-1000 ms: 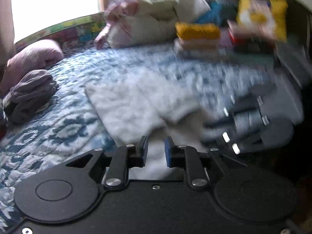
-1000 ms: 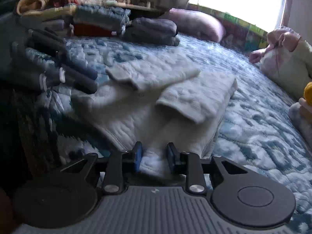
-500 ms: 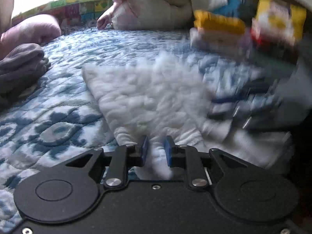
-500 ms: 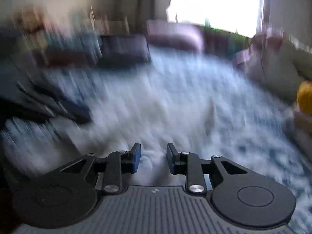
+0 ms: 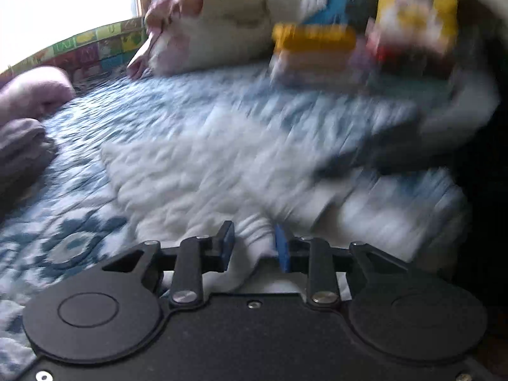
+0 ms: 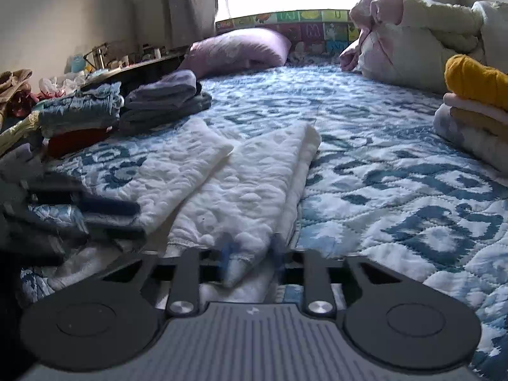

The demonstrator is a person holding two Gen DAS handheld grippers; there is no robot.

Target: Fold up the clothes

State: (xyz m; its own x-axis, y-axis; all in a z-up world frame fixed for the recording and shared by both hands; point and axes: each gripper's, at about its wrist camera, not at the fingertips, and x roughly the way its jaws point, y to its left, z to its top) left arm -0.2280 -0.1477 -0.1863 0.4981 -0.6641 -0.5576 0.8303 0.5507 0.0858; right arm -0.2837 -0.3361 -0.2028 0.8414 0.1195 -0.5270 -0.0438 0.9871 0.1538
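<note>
both grippers are set at the near hem of the white garment, which lies partly folded on the blue patterned quilt. a fold of white cloth is seen between the jaws of the left gripper, which have just been opening, so the cloth is loosely straddled rather than pinched. the jaws of the right gripper have just been closing and are blurred; whether the hem is pinched cannot be told. one side is already laid over the body, and further folds appear to be left. finished stacks of folded clothes are kept along the bed's edges, beside a pink pillow.
</note>
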